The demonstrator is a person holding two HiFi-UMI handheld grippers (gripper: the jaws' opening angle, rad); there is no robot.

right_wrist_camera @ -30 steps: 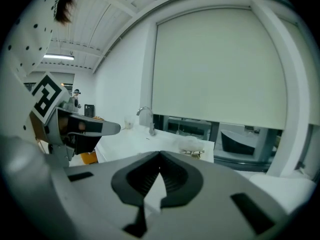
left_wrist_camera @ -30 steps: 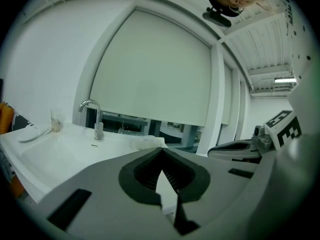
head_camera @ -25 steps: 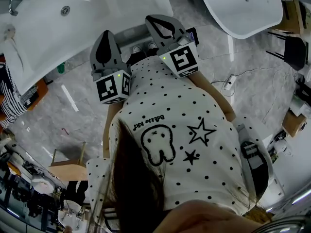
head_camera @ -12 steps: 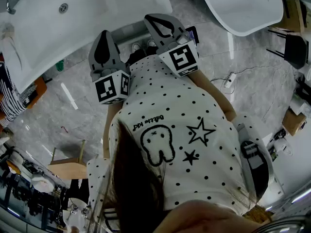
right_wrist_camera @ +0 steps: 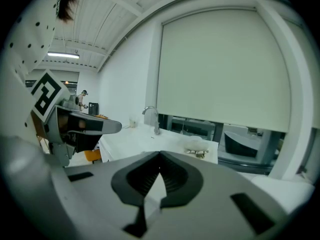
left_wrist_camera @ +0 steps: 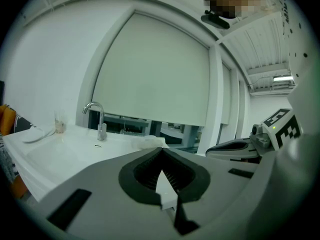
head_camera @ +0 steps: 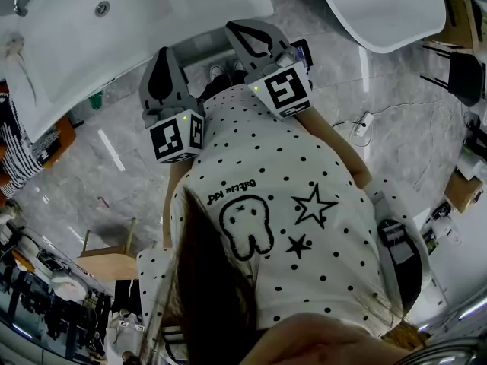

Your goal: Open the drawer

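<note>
No drawer shows plainly; a grey strip (head_camera: 199, 50) runs under the edge of the white sink counter (head_camera: 114, 52), and I cannot tell whether it is a drawer front. I hold both grippers side by side in front of my chest, pointing at that counter. The left gripper (head_camera: 162, 56) is shut, its tips meeting with nothing between them (left_wrist_camera: 161, 149). The right gripper (head_camera: 245, 30) is likewise shut and empty (right_wrist_camera: 160, 154). Each shows in the other's view: the right gripper (left_wrist_camera: 235, 146) and the left gripper (right_wrist_camera: 85, 126). Neither touches the counter.
A tap (left_wrist_camera: 98, 118) and a glass (left_wrist_camera: 60, 122) stand on the counter, and a small metal piece (right_wrist_camera: 200, 154) lies near its end. A second white basin (head_camera: 380, 10) is at the upper right. A power strip (head_camera: 360, 125), a wooden stool (head_camera: 106, 263) and a cardboard box (head_camera: 460, 192) sit on the marble floor.
Both grippers stay where they were, still shut. The head view has drifted slightly, so the counter sits a little higher in the picture.
</note>
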